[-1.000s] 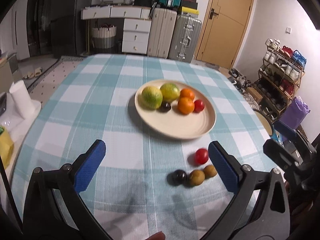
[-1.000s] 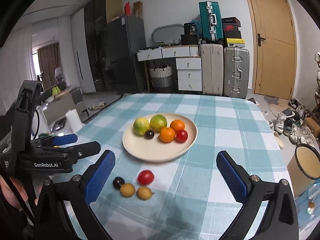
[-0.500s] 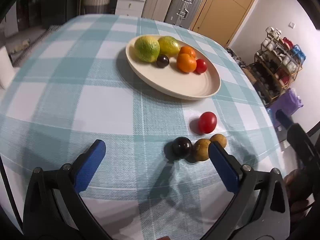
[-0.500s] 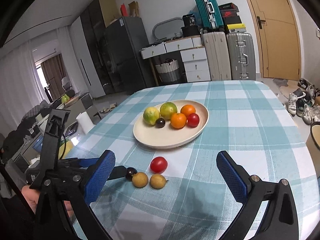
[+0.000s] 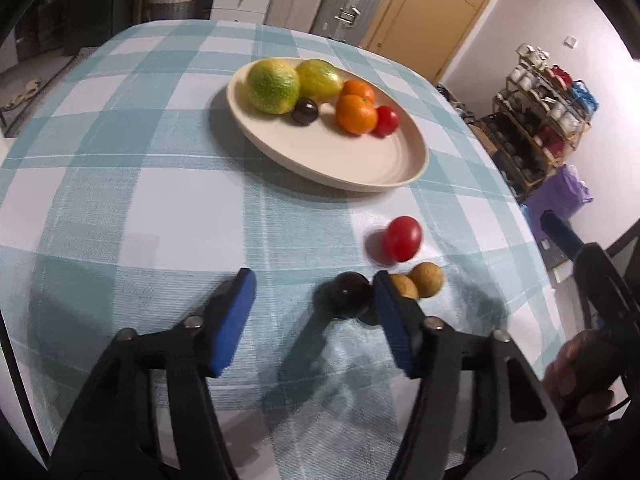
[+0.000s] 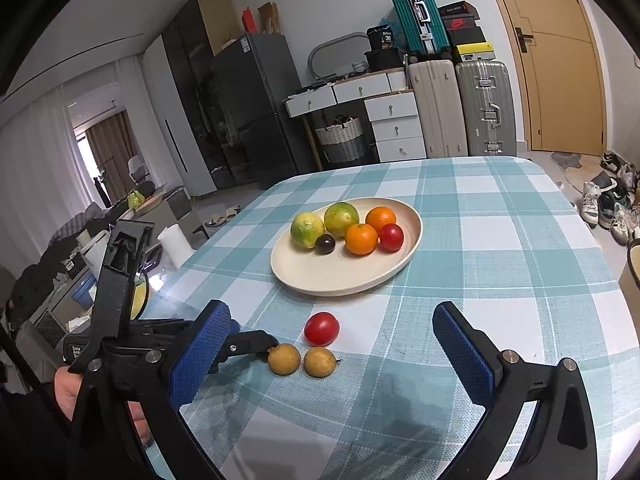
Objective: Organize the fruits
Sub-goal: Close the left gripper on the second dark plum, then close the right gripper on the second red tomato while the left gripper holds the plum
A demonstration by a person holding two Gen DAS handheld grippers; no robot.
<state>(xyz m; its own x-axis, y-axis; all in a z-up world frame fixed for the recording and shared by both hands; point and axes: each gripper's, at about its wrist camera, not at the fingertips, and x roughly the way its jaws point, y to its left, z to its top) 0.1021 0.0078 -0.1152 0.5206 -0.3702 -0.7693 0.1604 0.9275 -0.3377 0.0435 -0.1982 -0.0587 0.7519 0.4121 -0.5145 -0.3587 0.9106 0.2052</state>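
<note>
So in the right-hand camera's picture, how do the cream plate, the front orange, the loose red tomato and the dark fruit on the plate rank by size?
1. Cream plate
2. Front orange and loose red tomato look alike; the tomato lies nearer the camera, so no ranking.
3. Dark fruit on the plate

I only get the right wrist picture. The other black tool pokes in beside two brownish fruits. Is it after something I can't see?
Observer: Yes. The left wrist view shows a dark round fruit on the cloth, between the jaws of the left gripper.
Operator: Has it grabbed it?
Observer: Not yet. The jaws have just been closing, but one pad is close beside the fruit and the other stands well clear.
Operator: Anything else there?
Observer: A shoe rack stands off to one side, a purple bag beside it.
</note>
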